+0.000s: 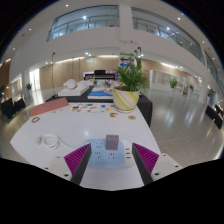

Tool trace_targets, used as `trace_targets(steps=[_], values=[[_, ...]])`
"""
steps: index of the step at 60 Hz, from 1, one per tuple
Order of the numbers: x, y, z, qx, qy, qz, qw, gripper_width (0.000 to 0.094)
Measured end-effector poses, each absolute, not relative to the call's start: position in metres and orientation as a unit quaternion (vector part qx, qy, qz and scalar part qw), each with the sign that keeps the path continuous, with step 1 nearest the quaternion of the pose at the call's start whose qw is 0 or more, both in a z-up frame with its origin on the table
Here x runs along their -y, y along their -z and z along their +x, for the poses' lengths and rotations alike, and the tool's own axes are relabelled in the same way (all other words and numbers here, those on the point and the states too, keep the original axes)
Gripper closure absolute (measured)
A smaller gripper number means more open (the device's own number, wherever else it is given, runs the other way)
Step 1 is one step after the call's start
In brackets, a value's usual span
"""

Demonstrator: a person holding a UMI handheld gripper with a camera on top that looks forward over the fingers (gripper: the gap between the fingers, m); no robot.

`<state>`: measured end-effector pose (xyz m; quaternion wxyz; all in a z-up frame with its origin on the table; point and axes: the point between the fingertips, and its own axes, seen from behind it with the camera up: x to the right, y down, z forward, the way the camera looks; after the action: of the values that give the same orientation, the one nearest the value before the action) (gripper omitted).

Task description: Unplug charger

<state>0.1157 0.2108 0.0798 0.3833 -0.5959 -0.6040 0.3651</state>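
Observation:
A white power strip (108, 155) lies on the white table (70, 125), between my two fingers. A small grey charger block (112, 141) stands plugged into its top, at the far end. My gripper (111, 158) is open, its pink pads (77, 155) at either side of the strip with gaps. A white coiled cable (50, 141) lies on the table to the left of the strip.
A potted green plant (128, 85) in a pale pot stands at the table's far right edge. A pink book (47, 105) and a small ring (35, 119) lie to the far left. Small items lie across the far middle. An open hall lies beyond.

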Motion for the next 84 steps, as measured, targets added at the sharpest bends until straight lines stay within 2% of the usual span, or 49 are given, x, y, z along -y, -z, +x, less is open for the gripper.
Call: trace_targets(steps=[14, 20, 21, 24, 30, 34, 37, 41, 49, 55, 61, 69, 74, 79, 82, 84], values=[[-0.208, -0.041, 0.044, 0.601, -0.371, -0.596, 0.382, 0.0079], [-0.202, -0.028, 0.034, 0.603, -0.368, -0.599, 0.376, 0.0405], [-0.204, -0.028, 0.033, 0.600, -0.367, -0.602, 0.378, 0.0416], [-0.215, -0.029, 0.030, 0.587, -0.357, -0.609, 0.396, 0.0635], [-0.215, -0.031, 0.027, 0.586, -0.362, -0.608, 0.395, 0.0724], [-0.214, -0.034, 0.028, 0.583, -0.364, -0.612, 0.392, 0.0749], [-0.213, -0.047, 0.028, 0.573, -0.378, -0.611, 0.395, 0.0756], [-0.222, -0.088, 0.021, 0.556, -0.393, -0.594, 0.428, 0.0757], [-0.244, -0.163, 0.020, 0.532, -0.405, -0.610, 0.425, 0.0757], [-0.280, -0.179, 0.035, 0.539, -0.379, -0.625, 0.419, 0.0758], [-0.321, -0.151, 0.056, 0.572, -0.321, -0.637, 0.404, 0.0757], [-0.352, -0.069, 0.073, 0.600, -0.262, -0.666, 0.356, 0.0737], [-0.364, -0.030, 0.075, 0.610, -0.236, -0.676, 0.340, 0.0719], [-0.365, 0.003, 0.072, 0.617, -0.222, -0.684, 0.319, 0.0673], [-0.368, 0.010, 0.072, 0.617, -0.218, -0.688, 0.313, 0.0634], [-0.367, 0.011, 0.070, 0.618, -0.219, -0.687, 0.314, 0.0568]])
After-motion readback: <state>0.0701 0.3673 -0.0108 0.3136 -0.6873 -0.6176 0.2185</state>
